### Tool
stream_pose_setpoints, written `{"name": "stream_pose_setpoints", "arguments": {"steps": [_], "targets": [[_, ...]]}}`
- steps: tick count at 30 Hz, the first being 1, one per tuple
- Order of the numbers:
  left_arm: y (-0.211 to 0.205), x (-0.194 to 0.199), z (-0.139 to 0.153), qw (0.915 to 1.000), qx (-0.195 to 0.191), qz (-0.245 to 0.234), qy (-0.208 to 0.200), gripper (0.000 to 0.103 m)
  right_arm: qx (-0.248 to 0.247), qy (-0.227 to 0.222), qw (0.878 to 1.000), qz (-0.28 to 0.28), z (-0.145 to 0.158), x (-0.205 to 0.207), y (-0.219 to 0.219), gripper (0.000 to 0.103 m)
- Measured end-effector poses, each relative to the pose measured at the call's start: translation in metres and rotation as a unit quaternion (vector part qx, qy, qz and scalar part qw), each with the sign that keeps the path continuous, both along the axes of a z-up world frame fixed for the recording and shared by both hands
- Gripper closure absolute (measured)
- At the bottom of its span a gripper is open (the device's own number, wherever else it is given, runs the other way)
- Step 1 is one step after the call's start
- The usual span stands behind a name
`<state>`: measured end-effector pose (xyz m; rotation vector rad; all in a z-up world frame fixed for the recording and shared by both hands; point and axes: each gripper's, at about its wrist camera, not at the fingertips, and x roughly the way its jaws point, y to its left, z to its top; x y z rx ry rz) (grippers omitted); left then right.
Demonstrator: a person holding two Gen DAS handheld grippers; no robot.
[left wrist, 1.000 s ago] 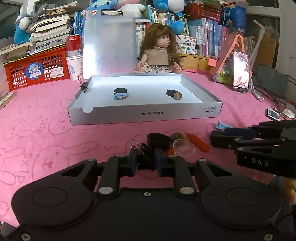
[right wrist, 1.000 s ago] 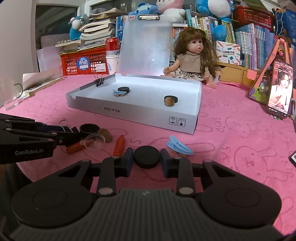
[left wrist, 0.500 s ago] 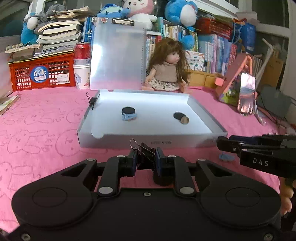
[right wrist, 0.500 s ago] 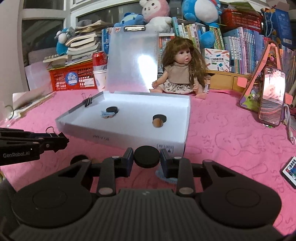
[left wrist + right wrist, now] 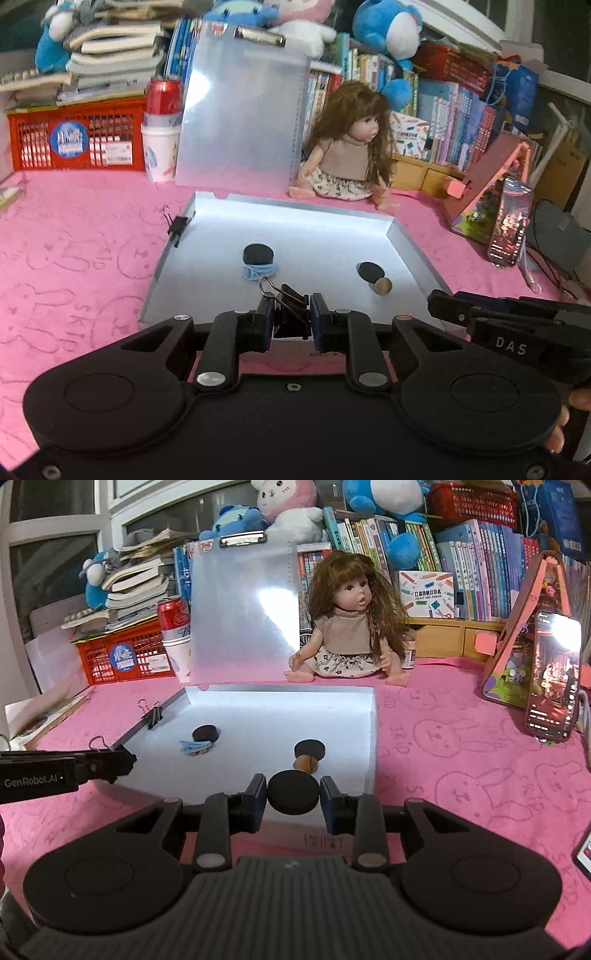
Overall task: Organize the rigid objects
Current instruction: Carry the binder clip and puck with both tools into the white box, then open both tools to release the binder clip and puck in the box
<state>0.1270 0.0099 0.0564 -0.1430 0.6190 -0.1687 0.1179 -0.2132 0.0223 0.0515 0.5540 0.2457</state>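
- the left gripper (image 5: pixel 291 314) is squeezing a black binder clip (image 5: pixel 286 301). the clip's wire loops stick up between the two fingers.
- this clip is up in the air, over the near edge of the white tray (image 5: pixel 221 295).
- the right gripper (image 5: pixel 293 794) is squeezing a round black disc (image 5: pixel 293 792) from both sides. the disc is flat and is up in the air too, over the near edge of the white tray.
- the white tray lies on a pink cloth (image 5: pixel 74 258) with bunny drawings on it.
- inside the white tray, a black puck (image 5: pixel 258 254) sits near the middle, and a blue clip (image 5: pixel 258 272) is touching it on the near side.
- more to the right inside the white tray is another black puck (image 5: pixel 370 270), with a small brown round thing (image 5: pixel 383 285) right beside it.
- another binder clip (image 5: pixel 177 227) is clipped on the left wall of the white tray.
- a doll (image 5: pixel 351 627) with long brown hair sits just behind the white tray, at its far right corner.
- a see-through clipboard (image 5: pixel 243 110) stands up behind the white tray, on the far left side.
- a red can (image 5: pixel 164 96) sits on a white cup, left of the clipboard and behind the white tray.
- a phone (image 5: pixel 552 675) with a lit screen stands well off to the right of the white tray.
- in the left view, the right gripper pokes in from the right, near the right corner of the white tray.
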Motion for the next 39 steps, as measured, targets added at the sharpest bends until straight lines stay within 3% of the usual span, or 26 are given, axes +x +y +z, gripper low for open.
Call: {"name": "stream_pose_setpoints", "arguments": {"steps": [20, 33, 39], "targets": [[-0.019, 0.076, -0.045, 0.9972, 0.051, 0.021, 0.051, 0.084, -0.008, 0.058, 0.998, -0.022, -0.03, 0.063, 0.01, 0.067], [-0.024, 0.096, -0.052, 0.995, 0.085, 0.036, 0.037, 0.083, -0.021, 0.063, 0.997, -0.025, -0.037, 0.078, 0.013, 0.067], [-0.021, 0.102, -0.052, 0.9954, 0.08, 0.037, 0.039, 0.083, -0.01, 0.072, 0.997, -0.033, -0.035, 0.09, 0.009, 0.067]]}}
